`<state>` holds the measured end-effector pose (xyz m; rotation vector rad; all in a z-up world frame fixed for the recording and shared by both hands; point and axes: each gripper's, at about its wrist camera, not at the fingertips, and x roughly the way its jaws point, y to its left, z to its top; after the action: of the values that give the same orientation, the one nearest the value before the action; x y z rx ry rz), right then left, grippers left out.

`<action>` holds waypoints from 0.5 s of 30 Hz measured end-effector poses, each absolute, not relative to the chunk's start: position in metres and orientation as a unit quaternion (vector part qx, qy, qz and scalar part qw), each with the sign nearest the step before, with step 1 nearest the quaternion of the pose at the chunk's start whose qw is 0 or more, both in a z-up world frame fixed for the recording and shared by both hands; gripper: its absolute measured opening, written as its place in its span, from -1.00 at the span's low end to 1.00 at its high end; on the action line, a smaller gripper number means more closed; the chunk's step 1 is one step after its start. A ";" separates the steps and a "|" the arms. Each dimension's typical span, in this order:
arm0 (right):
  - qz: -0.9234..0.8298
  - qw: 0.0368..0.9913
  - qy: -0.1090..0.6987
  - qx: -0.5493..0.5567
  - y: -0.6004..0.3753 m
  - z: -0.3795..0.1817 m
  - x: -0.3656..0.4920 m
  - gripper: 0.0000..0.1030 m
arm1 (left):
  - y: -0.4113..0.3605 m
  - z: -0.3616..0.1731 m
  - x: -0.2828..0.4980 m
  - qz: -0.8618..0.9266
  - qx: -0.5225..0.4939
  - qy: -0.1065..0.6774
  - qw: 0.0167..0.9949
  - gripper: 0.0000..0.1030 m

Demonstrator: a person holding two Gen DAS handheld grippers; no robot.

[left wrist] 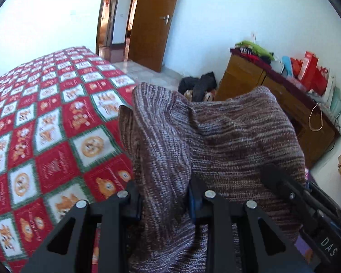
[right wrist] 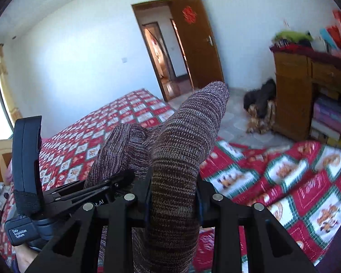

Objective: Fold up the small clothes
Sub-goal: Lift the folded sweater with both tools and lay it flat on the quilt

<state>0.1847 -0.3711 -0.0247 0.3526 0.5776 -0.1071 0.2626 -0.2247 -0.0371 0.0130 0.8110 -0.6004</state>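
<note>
each hand-held gripper, left and right, pinches the ribbed, marled knit garment above the checked quilt.

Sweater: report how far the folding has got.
Done: nothing looks folded yet. In hand: the sweater is bunched and lifted above the bed, pinched in both the left gripper and the right gripper. Left: laying it flat on the bed and making every fold.

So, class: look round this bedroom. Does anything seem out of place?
Yes: a dark heap of clothing lies dumped on the floor beside the wooden cabinet, instead of being put away. The knitted garment is simply held up in both grippers.
</note>
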 end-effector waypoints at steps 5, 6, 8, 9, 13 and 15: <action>-0.066 0.919 0.330 0.206 -0.402 -0.071 0.190 -0.40 | -0.249 -0.074 0.268 -0.280 0.027 0.429 0.858 -0.42; -0.069 0.915 0.338 0.209 -0.405 -0.079 0.190 -0.40 | -0.252 -0.079 0.269 -0.277 0.032 0.434 0.857 -0.41; -0.073 0.908 0.352 0.214 -0.409 -0.095 0.193 -0.40 | -0.255 -0.089 0.271 -0.270 0.039 0.443 0.854 -0.39; -0.074 0.906 0.356 0.215 -0.412 -0.101 0.194 -0.40 | -0.255 -0.093 0.270 -0.266 0.040 0.446 0.854 -0.37; -0.063 0.907 0.349 0.229 -0.424 -0.119 0.194 -0.38 | -0.257 -0.102 0.268 -0.259 0.042 0.448 0.855 -0.28; -0.061 0.908 0.345 0.228 -0.427 -0.124 0.193 -0.36 | -0.259 -0.103 0.266 -0.255 0.046 0.443 0.858 -0.22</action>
<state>0.1934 -0.4269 -0.1239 0.4702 0.7118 -0.1257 0.2661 -0.2591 -0.1027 0.0971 0.9296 -0.5365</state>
